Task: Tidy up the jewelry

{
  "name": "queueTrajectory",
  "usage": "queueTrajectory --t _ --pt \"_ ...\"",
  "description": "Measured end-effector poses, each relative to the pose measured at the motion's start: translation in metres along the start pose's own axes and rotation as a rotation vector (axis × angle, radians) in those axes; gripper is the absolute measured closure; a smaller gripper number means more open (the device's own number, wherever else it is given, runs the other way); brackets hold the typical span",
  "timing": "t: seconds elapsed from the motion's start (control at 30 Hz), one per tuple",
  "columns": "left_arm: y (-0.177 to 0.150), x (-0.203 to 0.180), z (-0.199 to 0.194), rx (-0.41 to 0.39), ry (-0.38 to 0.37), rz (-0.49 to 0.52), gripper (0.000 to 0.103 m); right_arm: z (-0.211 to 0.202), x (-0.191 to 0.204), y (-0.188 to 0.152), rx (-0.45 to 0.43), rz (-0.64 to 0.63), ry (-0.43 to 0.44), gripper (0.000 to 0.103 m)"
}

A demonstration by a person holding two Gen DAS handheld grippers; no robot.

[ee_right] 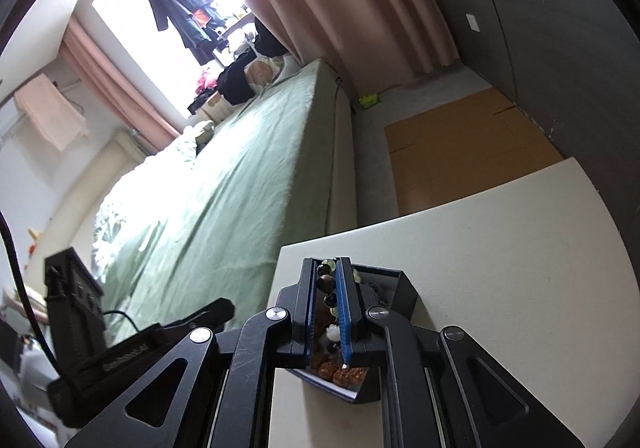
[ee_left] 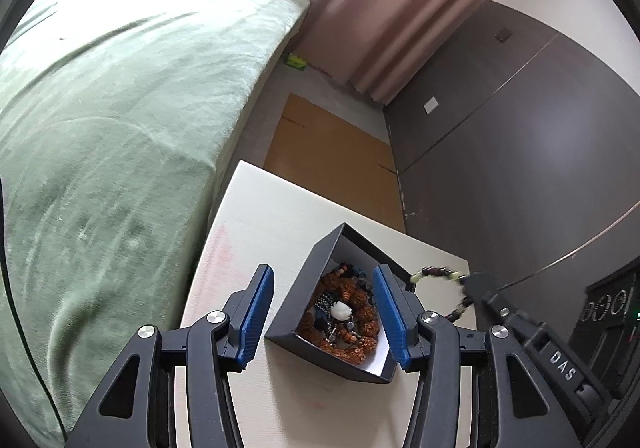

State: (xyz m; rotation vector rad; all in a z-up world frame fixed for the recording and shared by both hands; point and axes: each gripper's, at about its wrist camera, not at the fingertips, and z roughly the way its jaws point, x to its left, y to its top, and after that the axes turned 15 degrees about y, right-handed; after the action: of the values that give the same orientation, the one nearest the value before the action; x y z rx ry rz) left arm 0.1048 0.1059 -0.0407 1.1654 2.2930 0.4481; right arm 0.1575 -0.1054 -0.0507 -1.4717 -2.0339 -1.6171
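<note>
R fingers (ee_right: 325,312) pinch bead bracelet (ee_left: 438,272), loop dangling sideways over box (ee_left: 360,248); L fingers (ee_left: 323,318) half-open, empty.

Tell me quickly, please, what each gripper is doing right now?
Left gripper: open, straddling the black jewelry box, not gripping it.
Right gripper: shut on a beaded bracelet, above the box.

Your left wrist camera looks steeply down, close over the open black cardboard box of beaded jewelry (ee_left: 340,312) on the cream worktop (ee_left: 256,216). Your right wrist camera sits close too, facing shallower toward the window. Both share that box (ee_right: 400,284), the worktop (ee_right: 500,248) and the green-covered bed (ee_left: 120,108).
</note>
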Motion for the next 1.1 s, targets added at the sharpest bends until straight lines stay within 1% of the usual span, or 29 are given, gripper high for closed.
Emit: queueTrajectory --t 0.03,0.1,0.13,0.17,0.2,0.23,0.27,0.33,0.53,0.6,0.7,0.73,0.8,0.83,0.87,0.9,1.0,1.03,1.07,1.1 --pt "0.0 0.0 -0.001 -0.001 -0.002 0.002 0.05 0.003 0.001 -0.001 0.015 0.003 0.013 0.091" --pt "0.0 0.001 -0.002 -0.004 -0.003 0.004 0.05 0.013 -0.001 -0.003 0.065 0.04 0.073 0.09" --pt "-0.001 0.001 -0.003 -0.004 0.0 0.005 0.05 0.015 -0.002 -0.004 0.079 0.05 0.078 0.086" --pt "-0.001 0.002 -0.003 -0.004 0.001 0.005 0.05 0.014 -0.004 -0.005 0.085 0.055 0.07 0.076" --pt "-0.001 0.001 -0.004 -0.005 0.005 0.006 0.05 0.011 -0.006 -0.005 0.082 0.058 0.058 0.07" --pt "-0.002 0.001 -0.004 -0.007 0.009 0.008 0.05 0.007 -0.009 -0.005 0.075 0.066 0.046 0.061" --pt "-0.002 0.001 -0.005 -0.009 0.015 0.013 0.05 0.003 -0.012 -0.006 0.068 0.075 0.04 0.059" --pt "-0.004 0.001 -0.006 -0.01 0.02 0.016 0.05 -0.008 -0.018 -0.006 0.06 0.089 0.023 0.059" --pt "-0.01 -0.006 -0.009 -0.015 0.028 0.042 0.05 -0.032 -0.03 -0.007 0.069 0.098 -0.03 0.057" --pt "-0.013 -0.012 -0.01 -0.019 0.032 0.064 0.05 -0.036 -0.032 -0.007 0.069 0.097 -0.048 0.057" --pt "-0.02 -0.023 -0.012 -0.023 0.043 0.105 0.049 -0.044 -0.034 -0.008 0.072 0.098 -0.053 0.057" --pt "-0.023 -0.027 -0.014 -0.025 0.047 0.122 0.048 -0.046 -0.034 -0.008 0.074 0.096 -0.056 0.056" --pt "-0.028 -0.033 -0.017 -0.038 0.058 0.146 0.035 -0.052 -0.033 -0.008 0.074 0.09 -0.073 0.051" --pt "-0.031 -0.036 -0.02 -0.05 0.065 0.16 0.032 -0.056 -0.034 -0.008 0.071 0.088 -0.083 0.042" --pt "-0.033 -0.038 -0.022 -0.056 0.066 0.169 0.027 -0.06 -0.035 -0.007 0.065 0.089 -0.092 0.035" --pt "-0.036 -0.04 -0.024 -0.058 0.066 0.177 0.023 -0.065 -0.035 -0.007 0.056 0.088 -0.099 0.034" --pt "-0.042 -0.042 -0.032 -0.066 0.069 0.183 0.018 -0.08 -0.033 -0.007 0.034 0.075 -0.106 0.026" --pt "-0.043 -0.042 -0.035 -0.073 0.075 0.185 0.017 -0.084 -0.033 -0.008 0.03 0.072 -0.113 0.022" --pt "-0.045 -0.043 -0.037 -0.078 0.08 0.186 0.013 -0.089 -0.032 -0.008 0.026 0.068 -0.123 0.019" --pt "-0.046 -0.043 -0.041 -0.087 0.086 0.189 0.012 -0.093 -0.032 -0.009 0.024 0.07 -0.126 0.018"
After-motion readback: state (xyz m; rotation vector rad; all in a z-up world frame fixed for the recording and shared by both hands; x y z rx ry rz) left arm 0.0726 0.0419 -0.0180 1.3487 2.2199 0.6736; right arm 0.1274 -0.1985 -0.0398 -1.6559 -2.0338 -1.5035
